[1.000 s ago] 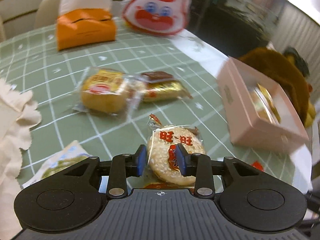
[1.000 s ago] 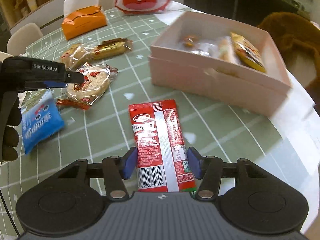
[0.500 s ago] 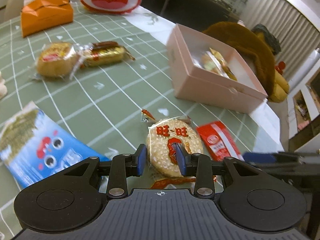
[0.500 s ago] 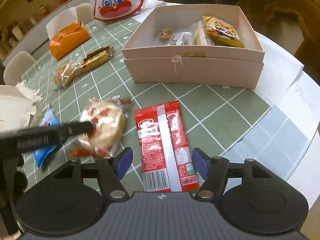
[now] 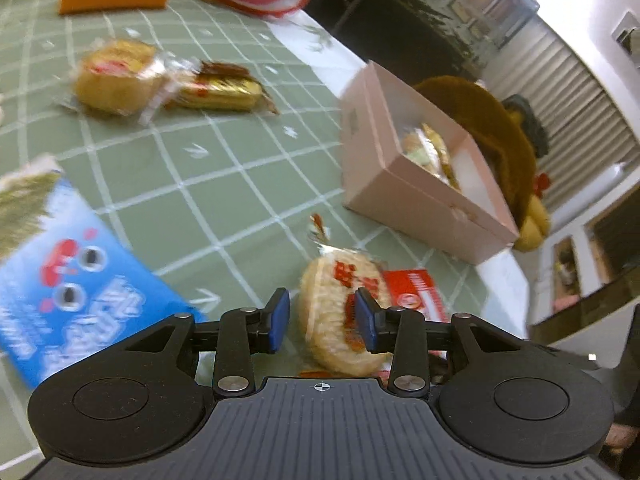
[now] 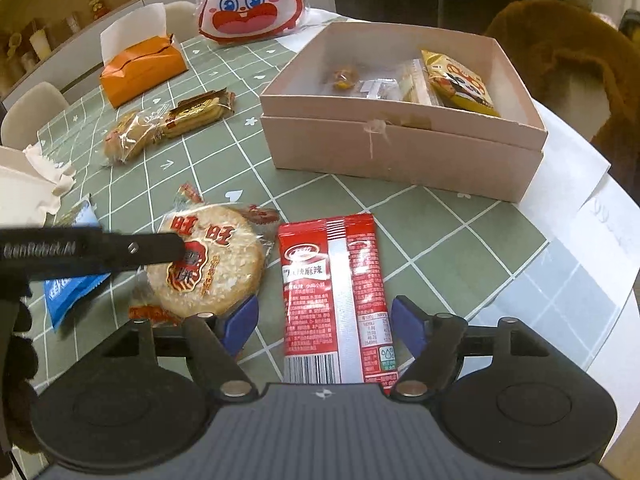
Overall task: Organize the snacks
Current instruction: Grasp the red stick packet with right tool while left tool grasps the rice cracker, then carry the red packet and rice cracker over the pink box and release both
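A round rice cracker (image 5: 332,312) in clear wrap lies on the green checked cloth just left of a red snack packet (image 6: 332,272). My left gripper (image 5: 322,320) hangs over the cracker (image 6: 216,264) with its jaws opening; a gap shows at the left pad. The right gripper (image 6: 324,320) straddles the near end of the red packet, jaws opening, with space on both sides. Beyond them stands an open pink box (image 6: 400,148) that holds several snacks.
A blue packet (image 5: 76,288) lies at the near left. Farther back are a wrapped cake (image 6: 128,136), a gold bar (image 6: 200,112), an orange tissue box (image 6: 140,68) and a bunny bag (image 6: 248,0). A brown plush (image 6: 560,52) sits behind the box, near the table's right edge.
The left gripper brought the cracker to the right, down beside the red packet, and its jaws have widened. The right jaws have spread apart around the red packet, which stayed put.
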A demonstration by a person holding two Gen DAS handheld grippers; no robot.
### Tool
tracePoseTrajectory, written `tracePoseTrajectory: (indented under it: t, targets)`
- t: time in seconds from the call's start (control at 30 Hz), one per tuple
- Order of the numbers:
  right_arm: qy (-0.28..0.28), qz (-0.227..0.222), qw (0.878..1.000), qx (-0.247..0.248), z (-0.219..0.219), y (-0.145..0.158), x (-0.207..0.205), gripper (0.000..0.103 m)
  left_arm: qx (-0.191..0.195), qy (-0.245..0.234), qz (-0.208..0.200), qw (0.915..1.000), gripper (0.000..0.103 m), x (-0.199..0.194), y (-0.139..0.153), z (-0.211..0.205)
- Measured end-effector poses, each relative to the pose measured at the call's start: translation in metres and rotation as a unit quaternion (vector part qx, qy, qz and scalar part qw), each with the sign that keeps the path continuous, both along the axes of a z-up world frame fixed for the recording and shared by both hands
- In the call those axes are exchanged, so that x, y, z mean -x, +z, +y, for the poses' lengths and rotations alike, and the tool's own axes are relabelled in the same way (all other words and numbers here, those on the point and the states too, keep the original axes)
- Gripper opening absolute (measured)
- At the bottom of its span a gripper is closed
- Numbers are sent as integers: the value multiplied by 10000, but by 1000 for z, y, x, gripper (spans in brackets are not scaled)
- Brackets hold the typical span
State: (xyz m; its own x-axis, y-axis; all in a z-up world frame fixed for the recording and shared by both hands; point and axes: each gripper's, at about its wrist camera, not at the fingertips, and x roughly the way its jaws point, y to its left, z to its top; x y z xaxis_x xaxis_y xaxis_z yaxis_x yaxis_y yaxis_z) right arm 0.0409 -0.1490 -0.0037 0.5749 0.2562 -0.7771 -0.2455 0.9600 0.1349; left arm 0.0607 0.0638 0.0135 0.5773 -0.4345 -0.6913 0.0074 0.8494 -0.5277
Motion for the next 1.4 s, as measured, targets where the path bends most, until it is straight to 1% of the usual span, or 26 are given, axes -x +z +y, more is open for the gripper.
tracePoseTrajectory:
  t: [0.1,0.17,0.27,0.33,0.37,0.4,0.43,0.5,0.63,0.77,0.87,1.23,1.4]
  targets:
    - [15,-51,9999,102,0,-1,3,74,189,-103,-15,9998,40,-3,-2,-10]
    - [26,-103,9997,202,-1,-2,5,74,170,-200,-18,9997,37,-2,0,-18]
    - [54,-174,9993,329,-1,-3,8,74,205,-359,84,9991,28,-1,3,-26]
    - [103,-198,9991,371,-1,-4,10,75,375,-411,226,9982,25,0,3,-28]
    - [118,-206,9989,395,-1,-4,10,75,394,-410,221,9981,25,1,4,-29]
    - [139,-215,9987,432,0,-4,11,76,340,-403,187,9984,23,3,6,-29]
    - [171,-216,9986,460,0,-5,11,77,270,-401,179,9987,23,5,8,-30]
    - [224,-213,9983,494,0,-6,13,84,156,-389,156,9990,23,8,11,-30]
    - [158,-239,9984,481,-2,-8,15,90,-122,-315,96,9994,23,16,18,-27]
    - [85,-207,9986,486,-4,-10,13,96,-339,-72,51,9994,23,23,26,-18]
    - [60,-152,9988,463,-7,-12,12,103,-370,124,38,9992,23,26,29,-10]
    - [17,-225,9986,474,-3,-13,10,103,-235,213,166,9994,23,34,27,-1]
    - [-21,-263,9985,485,5,-13,5,103,-288,169,244,9991,23,40,25,-2]
